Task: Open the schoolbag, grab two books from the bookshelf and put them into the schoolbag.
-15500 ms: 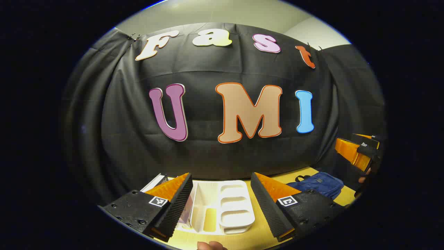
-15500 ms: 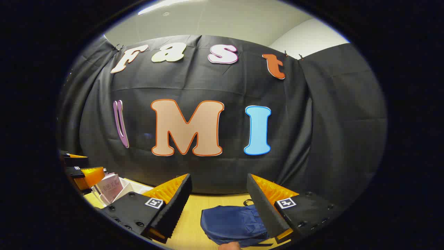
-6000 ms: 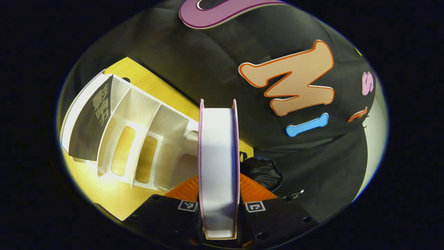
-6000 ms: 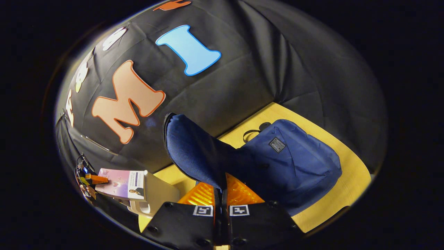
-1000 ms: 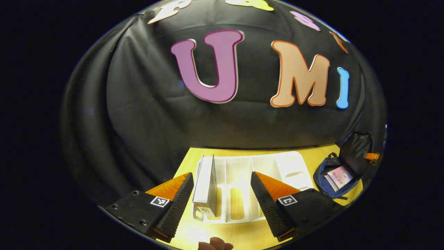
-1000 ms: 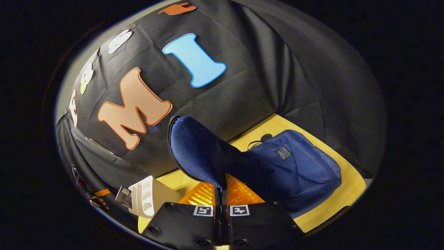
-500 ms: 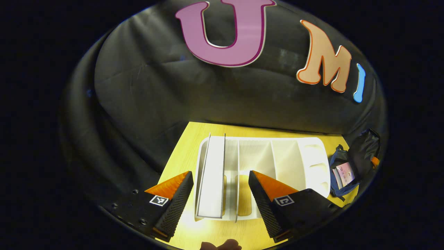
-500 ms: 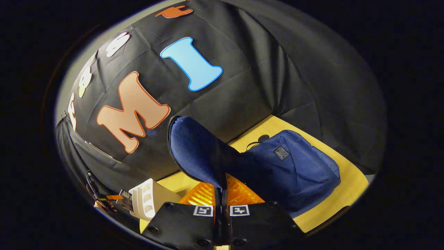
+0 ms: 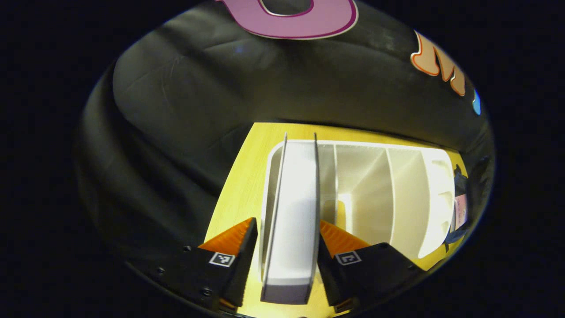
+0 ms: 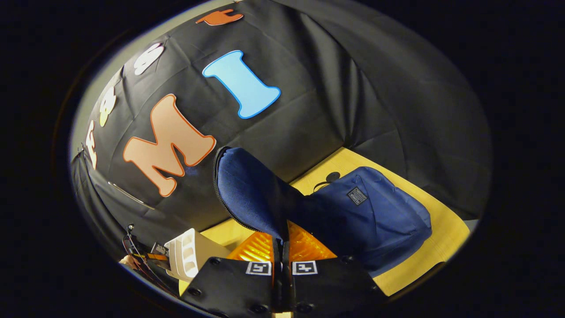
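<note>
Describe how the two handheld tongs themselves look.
The left tongs have wedge-shaped fingers with ribbed inner faces, on black bodies dotted with screw holes; each side carries a square black-and-white marker. The right tongs have the same black bodies and paired markers.

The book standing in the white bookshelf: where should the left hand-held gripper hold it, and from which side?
Grip the book across its two covers at the near open edge, coming straight in from the bookshelf's open front; it stands upright, and the left hand-held gripper already straddles it.
</note>
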A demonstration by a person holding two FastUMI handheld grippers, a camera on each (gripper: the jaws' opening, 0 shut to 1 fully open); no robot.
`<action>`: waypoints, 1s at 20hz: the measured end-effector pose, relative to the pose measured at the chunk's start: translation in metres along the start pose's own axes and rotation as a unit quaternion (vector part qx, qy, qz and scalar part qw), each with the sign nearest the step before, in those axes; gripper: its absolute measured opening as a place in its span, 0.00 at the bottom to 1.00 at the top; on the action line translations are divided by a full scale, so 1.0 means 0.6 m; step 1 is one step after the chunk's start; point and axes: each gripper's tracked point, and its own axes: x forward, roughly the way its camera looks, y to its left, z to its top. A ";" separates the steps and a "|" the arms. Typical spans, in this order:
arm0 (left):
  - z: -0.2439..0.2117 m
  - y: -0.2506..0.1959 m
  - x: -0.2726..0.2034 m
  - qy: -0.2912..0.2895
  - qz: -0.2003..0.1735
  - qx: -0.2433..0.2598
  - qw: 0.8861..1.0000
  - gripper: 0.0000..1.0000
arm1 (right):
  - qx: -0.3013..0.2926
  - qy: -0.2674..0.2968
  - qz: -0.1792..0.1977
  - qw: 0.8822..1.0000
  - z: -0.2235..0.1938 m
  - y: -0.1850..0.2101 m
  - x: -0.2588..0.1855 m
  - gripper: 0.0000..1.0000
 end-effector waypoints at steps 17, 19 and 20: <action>0.021 -0.010 -0.048 0.021 -0.070 -0.036 0.997 0.38 | 0.008 -0.003 0.001 1.000 0.001 -0.005 -0.005 0.04; 0.029 -0.003 -0.059 0.017 -0.079 -0.053 0.995 0.38 | 0.009 -0.004 0.001 1.000 -0.001 -0.007 -0.008 0.03; 0.033 0.000 -0.063 0.013 -0.082 -0.060 0.995 0.38 | 0.010 -0.004 0.001 1.000 -0.001 -0.010 -0.011 0.03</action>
